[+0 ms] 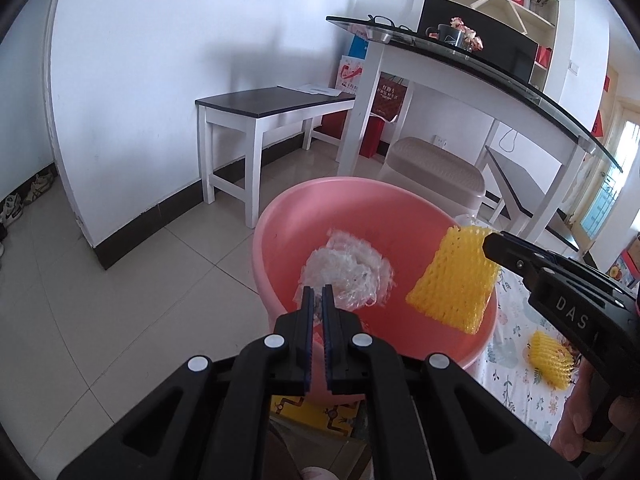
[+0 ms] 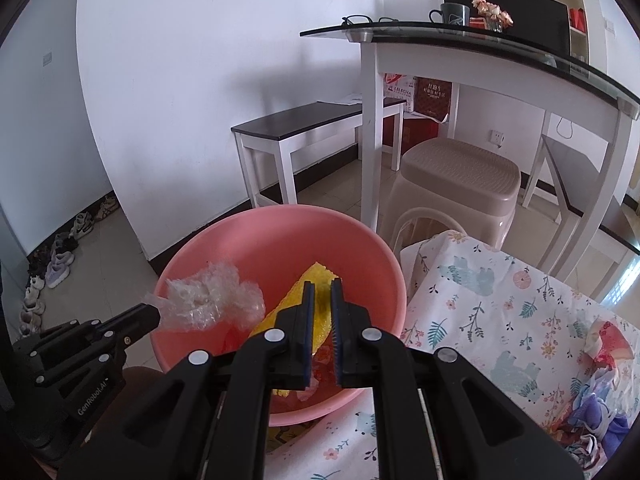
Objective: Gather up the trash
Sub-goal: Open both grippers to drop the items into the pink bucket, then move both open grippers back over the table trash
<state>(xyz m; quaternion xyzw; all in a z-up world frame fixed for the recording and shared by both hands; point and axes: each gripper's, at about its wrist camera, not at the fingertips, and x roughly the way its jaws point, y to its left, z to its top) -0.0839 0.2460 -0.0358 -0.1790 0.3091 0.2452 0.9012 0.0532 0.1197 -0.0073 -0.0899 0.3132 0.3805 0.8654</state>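
Crumpled film [image 1: 344, 272], yellow net [image 1: 452, 280] above basin [image 1: 280, 216]

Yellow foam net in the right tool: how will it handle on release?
Probably very light: the yellow foam net hangs from one pinched corner. Springy mesh, so it likely rebounds rather than crumples. May bounce or drift over the pink basin.

— Where do we look from on the left?

— From just behind the left gripper [image 1: 317, 300], along its jaws and tilted down into the pink basin [image 1: 280, 216], which sits close ahead. The right gripper [image 1: 490, 246] enters to the right of our jaws.

— And on the right?

— The same: behind the right gripper [image 2: 322, 294], facing down into the pink basin [image 2: 360, 240], with the left gripper [image 2: 154, 312] left of the jaws. We share the basin, the beige stool [image 2: 460, 176] and the dark bench [image 1: 272, 102] beyond.
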